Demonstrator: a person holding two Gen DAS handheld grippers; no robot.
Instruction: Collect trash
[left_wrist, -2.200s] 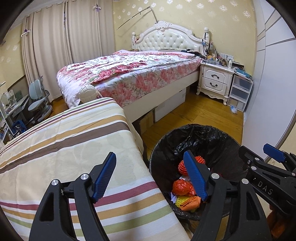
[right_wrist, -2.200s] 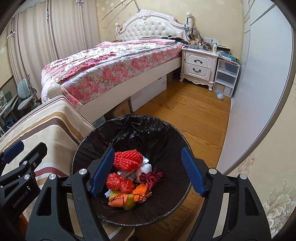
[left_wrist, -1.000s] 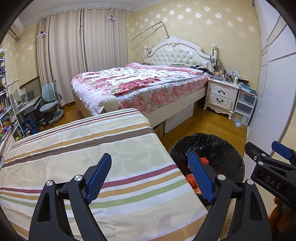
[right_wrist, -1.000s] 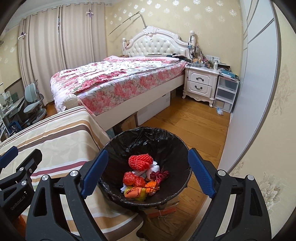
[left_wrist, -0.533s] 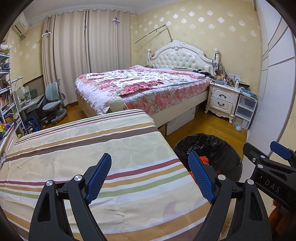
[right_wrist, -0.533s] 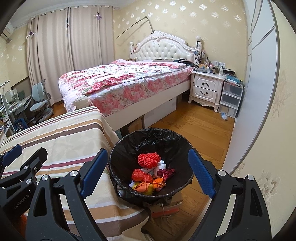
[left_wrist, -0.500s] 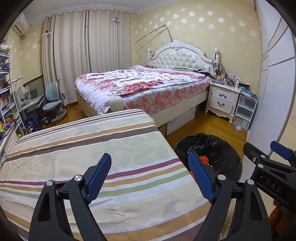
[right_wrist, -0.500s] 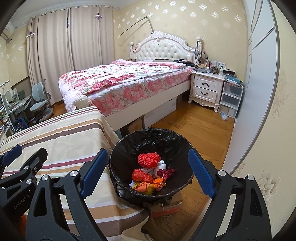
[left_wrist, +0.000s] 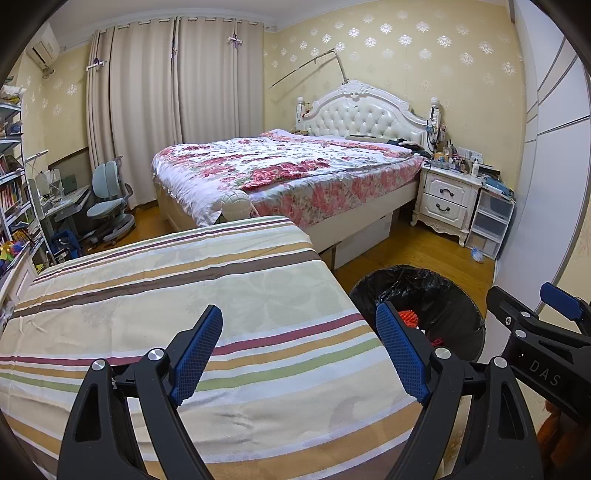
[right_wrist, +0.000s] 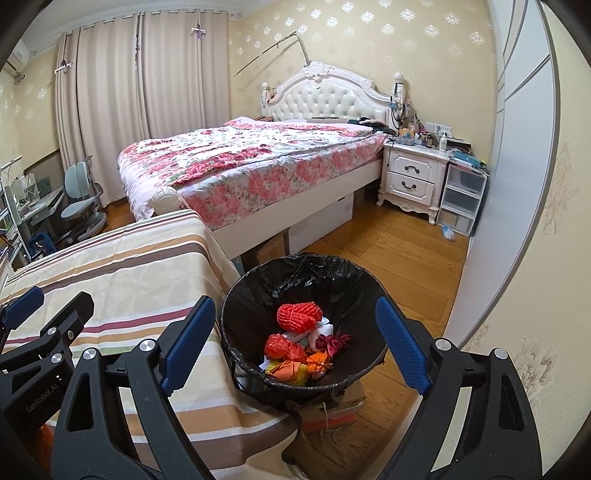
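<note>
A bin with a black liner (right_wrist: 258, 295) stands on a cardboard box beside a table with a striped cloth (left_wrist: 184, 295). In it lie a red net ball (right_wrist: 299, 315), orange and red wrappers (right_wrist: 291, 354) and white paper. The bin also shows in the left wrist view (left_wrist: 450, 295). My left gripper (left_wrist: 301, 350) is open and empty above the striped cloth. My right gripper (right_wrist: 293, 347) is open and empty, held above and back from the bin. No trash shows on the cloth.
A bed with a floral quilt (left_wrist: 295, 166) stands behind the table. A white nightstand (left_wrist: 447, 199) and plastic drawers (left_wrist: 491, 225) are at the far right by a wardrobe. A desk chair (left_wrist: 107, 206) and shelves are at the left. The floor is wood (right_wrist: 388, 243).
Both grippers have pulled back and up from the bin, so it looks smaller and more of the striped table and room shows. Both stayed open.
</note>
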